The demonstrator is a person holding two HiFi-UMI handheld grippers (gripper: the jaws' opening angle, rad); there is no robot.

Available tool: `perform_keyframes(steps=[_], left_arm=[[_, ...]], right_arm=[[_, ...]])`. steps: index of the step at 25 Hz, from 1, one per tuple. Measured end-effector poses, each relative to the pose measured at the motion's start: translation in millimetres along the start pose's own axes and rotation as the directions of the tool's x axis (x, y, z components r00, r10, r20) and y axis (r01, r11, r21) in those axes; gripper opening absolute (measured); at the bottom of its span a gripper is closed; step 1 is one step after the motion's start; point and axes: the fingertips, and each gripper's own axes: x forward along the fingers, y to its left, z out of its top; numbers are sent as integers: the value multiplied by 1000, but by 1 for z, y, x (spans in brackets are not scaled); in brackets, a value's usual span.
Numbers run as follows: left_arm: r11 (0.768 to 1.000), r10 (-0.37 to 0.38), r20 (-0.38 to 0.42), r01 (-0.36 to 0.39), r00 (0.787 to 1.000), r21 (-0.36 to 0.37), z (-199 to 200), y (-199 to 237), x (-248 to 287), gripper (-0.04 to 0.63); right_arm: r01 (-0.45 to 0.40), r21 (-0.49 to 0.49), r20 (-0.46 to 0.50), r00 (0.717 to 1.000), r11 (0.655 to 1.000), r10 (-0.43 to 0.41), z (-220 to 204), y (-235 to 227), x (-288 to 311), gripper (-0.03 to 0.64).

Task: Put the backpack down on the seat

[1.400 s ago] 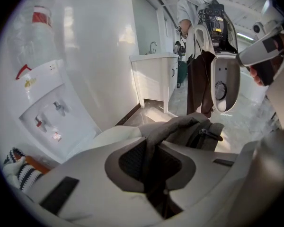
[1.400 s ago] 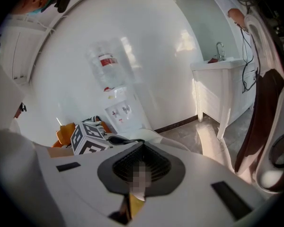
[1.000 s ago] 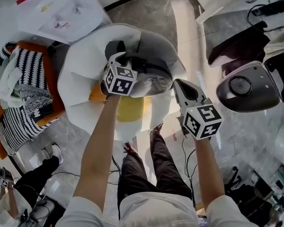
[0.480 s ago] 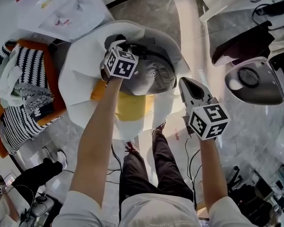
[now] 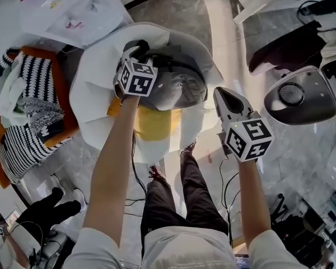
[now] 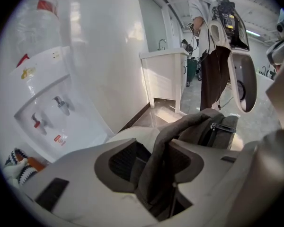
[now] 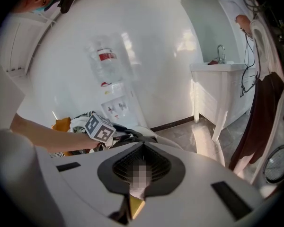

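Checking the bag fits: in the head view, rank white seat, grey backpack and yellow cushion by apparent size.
1. white seat
2. grey backpack
3. yellow cushion, partly hidden by the grey backpack, so its rank is unsure.

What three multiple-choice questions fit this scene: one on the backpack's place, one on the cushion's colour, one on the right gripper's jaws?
1. Where is the backpack? A in the white chair; B on the floor; C on the striped clothes.
2. What colour is the cushion beneath it? A red; B yellow; C blue.
3. How are the right gripper's jaws? A together, empty; B clamped on the backpack; C wide apart.
A, it rests inside the chair's shell; B, yellow shows below it; A, they meet with nothing between.
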Motion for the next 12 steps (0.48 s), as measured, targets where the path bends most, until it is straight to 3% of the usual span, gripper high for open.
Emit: perform_keyframes(steps=[12], left_arm=[[995, -40, -15, 41, 999, 93, -15, -16, -46, 211]], right_arm=[[-2, -50, 38, 999, 999, 4, 19, 27, -19, 2]])
